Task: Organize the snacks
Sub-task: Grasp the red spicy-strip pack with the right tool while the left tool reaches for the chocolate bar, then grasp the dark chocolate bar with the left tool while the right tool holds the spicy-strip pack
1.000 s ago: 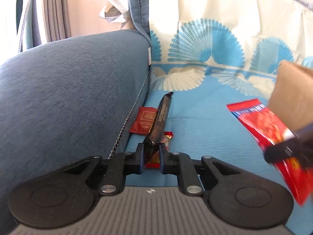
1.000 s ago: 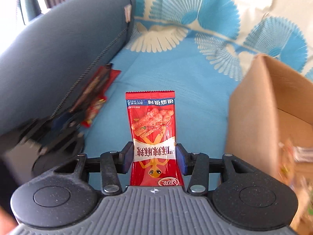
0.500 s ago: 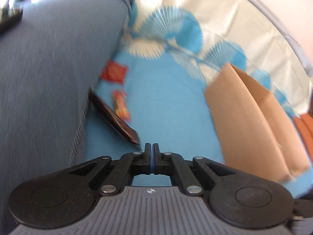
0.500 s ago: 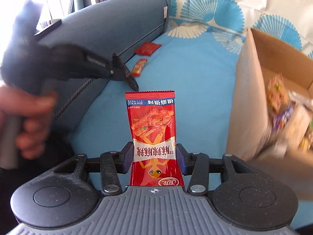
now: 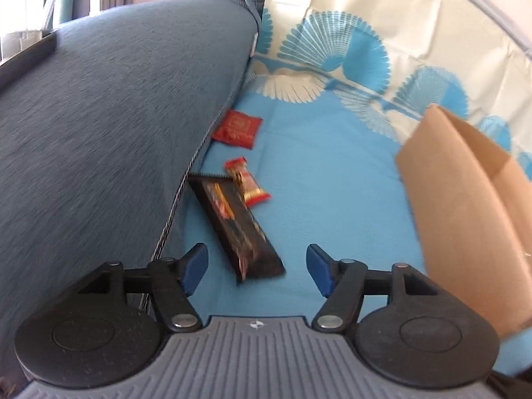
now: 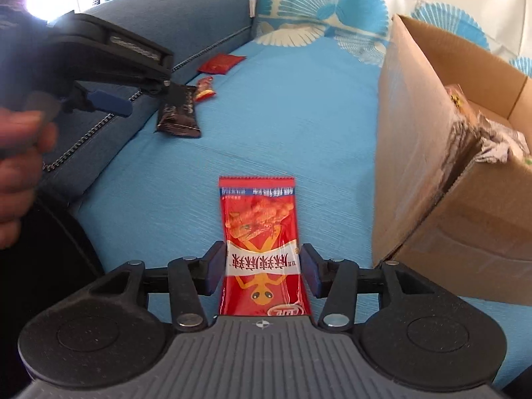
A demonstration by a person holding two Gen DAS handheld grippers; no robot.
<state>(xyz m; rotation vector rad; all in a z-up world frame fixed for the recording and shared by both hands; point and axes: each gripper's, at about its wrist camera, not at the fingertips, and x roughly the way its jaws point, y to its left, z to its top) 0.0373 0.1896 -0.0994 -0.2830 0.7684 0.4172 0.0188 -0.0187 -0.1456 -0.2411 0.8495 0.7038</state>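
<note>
My left gripper [image 5: 257, 269] hovers over the blue sofa seat, its jaws opening wide with nothing pressed between them. A dark wrapped bar [image 5: 237, 229] lies flat on the seat just ahead of it, beside the armrest. In the right wrist view a hand holds that gripper [image 6: 149, 96] above the same bar [image 6: 179, 113]. My right gripper [image 6: 262, 272] is shut on a red snack packet [image 6: 259, 219], which sticks out forward low over the seat. An open cardboard box [image 6: 415, 133] with several snacks inside stands to its right.
A small red-gold candy [image 5: 247, 183] and a flat red sachet [image 5: 237, 128] lie by the grey-blue armrest [image 5: 116, 133]. The cardboard box [image 5: 465, 199] stands on the right. A fan-patterned cover [image 5: 332, 50] drapes the backrest. Bare blue seat [image 6: 282, 116] lies between snacks and box.
My left gripper let go of the dark bar, which now lies on the seat, then closed empty and spread wide. My right gripper carried the red packet alongside the box.
</note>
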